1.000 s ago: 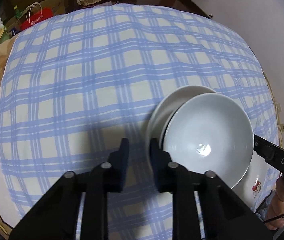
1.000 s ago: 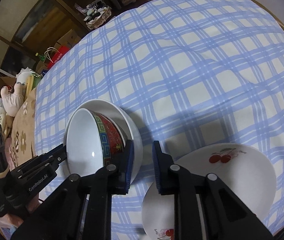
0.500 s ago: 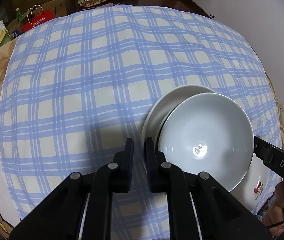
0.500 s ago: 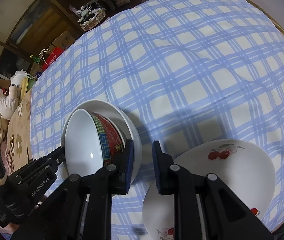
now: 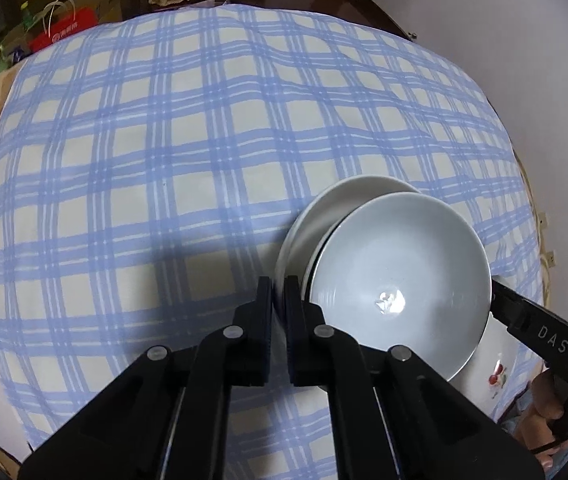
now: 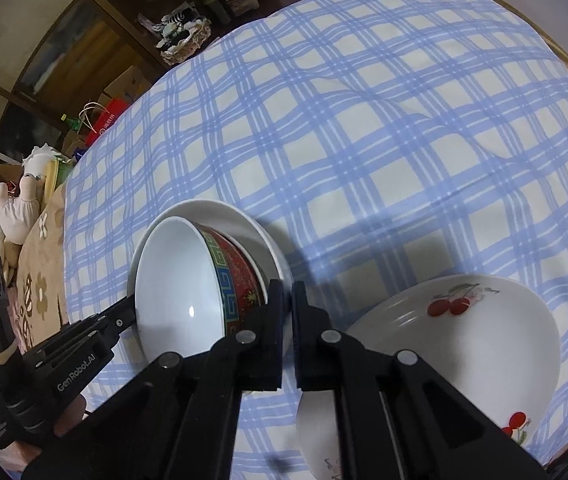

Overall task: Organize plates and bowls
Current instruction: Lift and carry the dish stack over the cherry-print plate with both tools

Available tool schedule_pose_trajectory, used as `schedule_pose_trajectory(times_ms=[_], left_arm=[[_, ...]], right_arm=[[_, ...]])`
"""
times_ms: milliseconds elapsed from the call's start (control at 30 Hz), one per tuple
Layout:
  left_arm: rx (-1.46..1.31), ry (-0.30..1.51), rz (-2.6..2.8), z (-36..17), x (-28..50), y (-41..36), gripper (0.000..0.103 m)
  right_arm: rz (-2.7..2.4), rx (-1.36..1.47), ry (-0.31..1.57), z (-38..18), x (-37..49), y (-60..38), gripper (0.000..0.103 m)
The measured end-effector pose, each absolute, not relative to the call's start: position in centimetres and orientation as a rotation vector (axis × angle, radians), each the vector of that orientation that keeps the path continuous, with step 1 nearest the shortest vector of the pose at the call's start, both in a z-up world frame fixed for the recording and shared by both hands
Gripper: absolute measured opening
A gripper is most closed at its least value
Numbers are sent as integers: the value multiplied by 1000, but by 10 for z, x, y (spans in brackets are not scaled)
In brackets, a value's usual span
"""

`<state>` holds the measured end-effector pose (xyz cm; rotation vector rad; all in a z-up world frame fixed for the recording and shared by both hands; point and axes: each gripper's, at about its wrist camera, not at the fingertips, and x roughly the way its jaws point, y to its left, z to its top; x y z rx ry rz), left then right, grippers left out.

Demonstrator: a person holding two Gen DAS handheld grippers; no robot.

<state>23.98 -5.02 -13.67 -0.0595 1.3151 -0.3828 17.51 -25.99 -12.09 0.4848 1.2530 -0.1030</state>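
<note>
Left wrist view: the left gripper (image 5: 279,300) has its jaws nearly closed on the rim of the white plate (image 5: 324,208), which carries the patterned bowl (image 5: 400,276) on the checked tablecloth (image 5: 164,160). Right wrist view: the right gripper (image 6: 288,308) pinches the opposite rim likewise; the cherry plate (image 6: 464,344) lies just beside it. Glazed ceramic is judged rigid, slippery and fragile. Grip the rims only and keep the stack level.
</note>
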Motion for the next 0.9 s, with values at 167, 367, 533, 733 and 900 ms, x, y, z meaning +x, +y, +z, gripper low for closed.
schedule_pose_trajectory(times_ms=[167,367,533,733,900], left_arm=[[-18,1297,-377,-135,239,-59,4],[-28,1303,-376,-138,241,-59,4],[-37,1309,-374,-139,242,-59,4],[-41,1319,-371,-141,243,-59,4],[-75,1296,-364,-139,241,-55,4]], right_arm=[[-103,431,1272,-123,179,-255,8],[-99,441,1290,-126,182,-256,8],[-102,446,1286,-126,181,-255,8],[-108,435,1267,-128,181,-252,8],[-101,440,1268,-128,182,-255,8]])
